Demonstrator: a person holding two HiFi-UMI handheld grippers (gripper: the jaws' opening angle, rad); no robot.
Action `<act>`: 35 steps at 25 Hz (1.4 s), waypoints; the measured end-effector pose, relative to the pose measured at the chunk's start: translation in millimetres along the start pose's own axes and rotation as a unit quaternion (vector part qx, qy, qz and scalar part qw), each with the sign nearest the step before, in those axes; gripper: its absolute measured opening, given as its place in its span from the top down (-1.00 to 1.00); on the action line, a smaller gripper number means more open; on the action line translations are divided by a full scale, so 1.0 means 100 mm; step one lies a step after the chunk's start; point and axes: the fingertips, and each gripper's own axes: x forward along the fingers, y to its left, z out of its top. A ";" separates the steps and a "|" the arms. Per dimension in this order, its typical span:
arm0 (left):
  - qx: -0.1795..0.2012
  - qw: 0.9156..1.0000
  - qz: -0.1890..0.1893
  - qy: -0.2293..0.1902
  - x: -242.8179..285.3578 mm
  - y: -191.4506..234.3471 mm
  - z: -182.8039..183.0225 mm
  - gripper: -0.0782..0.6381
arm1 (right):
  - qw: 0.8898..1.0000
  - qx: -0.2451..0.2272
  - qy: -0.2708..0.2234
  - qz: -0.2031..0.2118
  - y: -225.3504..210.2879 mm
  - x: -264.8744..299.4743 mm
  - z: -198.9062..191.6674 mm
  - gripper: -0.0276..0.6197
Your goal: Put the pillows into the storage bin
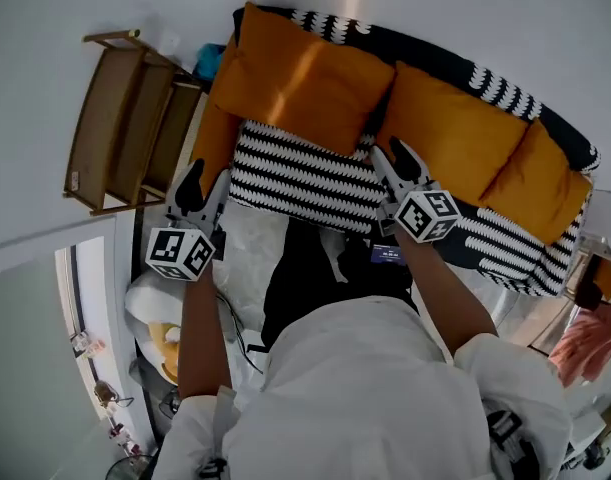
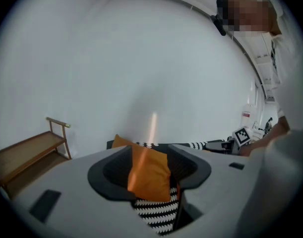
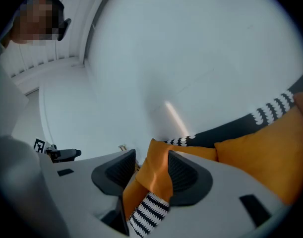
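Left tongs [image 1: 204, 186]: open. The jaws stand apart with no pad on anything. They sit at the left end of the striped pillow [image 1: 305, 173], just beside its edge. Whether the tips touch the fabric I cannot tell. In the left gripper view, orange fabric over black-and-white stripes fills the gap between the jaws, lying beyond them and not pinched.

Right tongs [image 1: 393, 160]: open as well. They are at the upper right corner of the striped pillow, where the large orange pillow [image 1: 300, 78] meets the second orange pillow [image 1: 455, 128]. In the right gripper view an orange corner with stripes below it shows in the gap. It lies close against 1 jaw, with clear space on the other side, so nothing is gripped.

Pillows: all are on the sofa [image 1: 435, 58], which has a black cover with a white pattern.
- The striped pillow lies flat on the seat in front.
- The large orange pillow leans on the backrest behind it and overlaps its top edge.
- The second orange pillow is to its right.
- A third orange pillow [image 1: 540, 183] is at the far right end, touching the second.

Surroundings: a wooden rack [image 1: 120, 118] stands on the floor just left of the sofa, against the white wall [image 1: 465, 8].
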 end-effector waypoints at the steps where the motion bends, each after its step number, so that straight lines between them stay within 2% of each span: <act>1: 0.003 1.000 -0.006 0.009 0.15 0.12 0.00 0.18 | 1.000 0.010 0.000 -0.012 -0.10 0.10 -0.02 0.27; 7: 0.004 0.997 -0.046 0.057 1.14 0.88 -0.16 0.17 | 0.993 0.060 -0.007 -0.100 -0.75 0.63 -0.21 0.26; 11: 0.021 0.992 -0.080 0.096 1.81 1.33 -0.33 0.17 | 0.984 0.085 0.006 -0.159 -1.13 0.97 -0.62 0.26; 14: 0.029 0.989 -0.091 0.116 2.25 1.58 -0.50 0.15 | 0.977 0.094 0.026 -0.189 -1.47 1.17 -0.99 0.23; 18: 0.010 0.985 -0.097 0.141 2.67 1.93 -0.80 0.11 | 0.966 0.131 0.043 -0.219 -1.80 1.34 -1.49 0.22; 22: 0.011 0.979 -0.106 0.175 3.07 2.20 -1.10 0.06 | 0.957 0.166 0.044 -0.236 -2.13 1.54 -1.79 0.18; 26: 0.018 0.970 -0.120 0.210 3.44 2.33 -1.37 0.04 | 0.951 0.165 0.055 -0.257 -2.46 1.69 -1.96 0.17; 31: 0.028 0.959 -0.131 0.251 3.75 2.46 -1.54 -0.02 | 0.939 0.171 0.095 -0.283 -2.72 1.85 -2.31 0.15; 35: 0.041 0.954 -0.144 0.261 3.88 2.41 -1.60 -0.04 | 0.940 0.158 0.103 -0.286 -2.81 1.92 -2.38 0.07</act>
